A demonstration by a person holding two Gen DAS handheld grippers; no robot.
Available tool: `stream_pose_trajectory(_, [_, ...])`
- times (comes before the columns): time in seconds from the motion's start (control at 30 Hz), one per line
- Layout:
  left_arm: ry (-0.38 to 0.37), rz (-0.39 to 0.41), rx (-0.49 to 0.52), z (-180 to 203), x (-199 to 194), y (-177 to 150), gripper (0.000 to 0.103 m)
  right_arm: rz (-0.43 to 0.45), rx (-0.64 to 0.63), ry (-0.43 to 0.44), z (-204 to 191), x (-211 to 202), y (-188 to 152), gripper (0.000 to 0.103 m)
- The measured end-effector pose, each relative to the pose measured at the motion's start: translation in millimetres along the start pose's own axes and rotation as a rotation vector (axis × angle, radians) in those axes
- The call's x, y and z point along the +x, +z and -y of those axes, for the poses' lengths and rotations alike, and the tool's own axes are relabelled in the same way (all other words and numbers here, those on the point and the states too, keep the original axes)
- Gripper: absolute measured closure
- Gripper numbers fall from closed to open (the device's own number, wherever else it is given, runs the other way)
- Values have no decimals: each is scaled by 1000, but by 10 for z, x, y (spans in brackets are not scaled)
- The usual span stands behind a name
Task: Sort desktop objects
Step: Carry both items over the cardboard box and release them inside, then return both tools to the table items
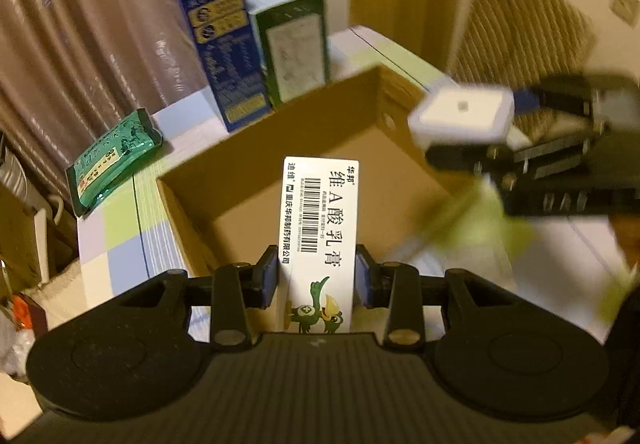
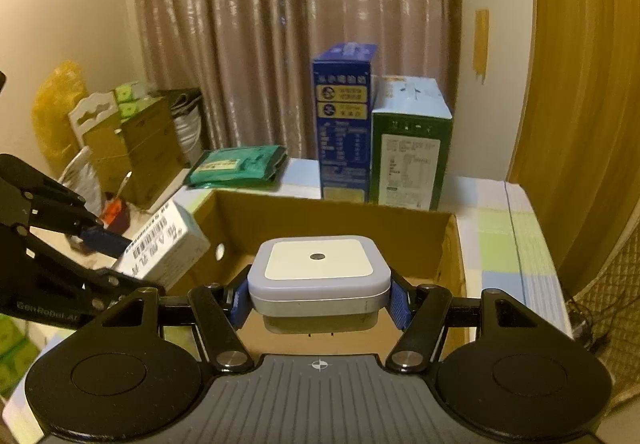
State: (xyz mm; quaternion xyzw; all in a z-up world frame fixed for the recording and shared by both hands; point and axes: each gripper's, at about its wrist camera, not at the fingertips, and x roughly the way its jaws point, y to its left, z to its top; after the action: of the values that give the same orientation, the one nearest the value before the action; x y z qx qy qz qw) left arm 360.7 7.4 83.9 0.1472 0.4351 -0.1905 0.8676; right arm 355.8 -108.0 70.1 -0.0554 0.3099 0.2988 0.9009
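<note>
My left gripper (image 1: 317, 280) is shut on a white ointment box (image 1: 322, 228) with a barcode and a green bird, held above the open cardboard box (image 1: 256, 179). My right gripper (image 2: 320, 300) is shut on a white square night light (image 2: 319, 276), held over the same cardboard box (image 2: 452, 244). In the left wrist view the right gripper (image 1: 516, 123) and the night light (image 1: 460, 115) show blurred at the right. In the right wrist view the left gripper (image 2: 104, 240) and the ointment box (image 2: 164, 248) show at the left.
A tall blue carton (image 2: 344, 123) and a green-and-white carton (image 2: 410, 147) stand behind the cardboard box. A green packet (image 2: 240, 165) lies at the back left. The checked tablecloth (image 2: 504, 244) covers the table. Curtains hang behind; clutter stands left of the table.
</note>
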Motion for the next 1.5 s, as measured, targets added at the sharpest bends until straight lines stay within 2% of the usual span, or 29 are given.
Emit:
stream_pose_trajectory(0.17, [12, 13, -87, -177, 313, 176, 70, -42, 36, -12, 179, 392, -7, 41])
stream_pose_trajectory(0.47, [29, -10, -172, -323, 780, 86, 70, -82, 55, -19, 250, 689, -166, 41])
stream_pose_trajectory(0.6, [51, -1, -175, -320, 806, 12, 70, -85, 30, -24, 202, 780, -188, 41])
stream_pose_trajectory(0.8, [49, 43, -190, -355, 594, -103, 65, -62, 23, -22, 174, 789, -170, 40])
stream_pose_trajectory(0.83, [49, 47, -186, -358, 550, -124, 64, -50, 24, -23, 177, 768, -156, 37])
stream_pose_trajectory(0.87, [47, 52, -183, -365, 498, -152, 63, -38, 32, -26, 187, 737, -141, 26])
stream_pose_trajectory(0.9, [48, 58, -181, -371, 447, -183, 62, -22, 42, -22, 198, 699, -124, 25])
stream_pose_trajectory(1.03, [45, 79, -174, -346, 225, -351, 54, 13, 51, -31, 205, 483, -109, 25])
stream_pose_trajectory(1.17, [32, 92, -170, -251, -38, -611, 47, 41, 41, -33, 133, 112, -233, 23])
stream_pose_trajectory(1.37, [21, 91, -222, -155, -345, -1111, 37, 38, 19, -1, -99, -506, -735, 17])
stream_pose_trajectory(1.5, [29, 68, -277, -131, -482, -1514, 36, 8, 22, -2, -225, -844, -1223, 14])
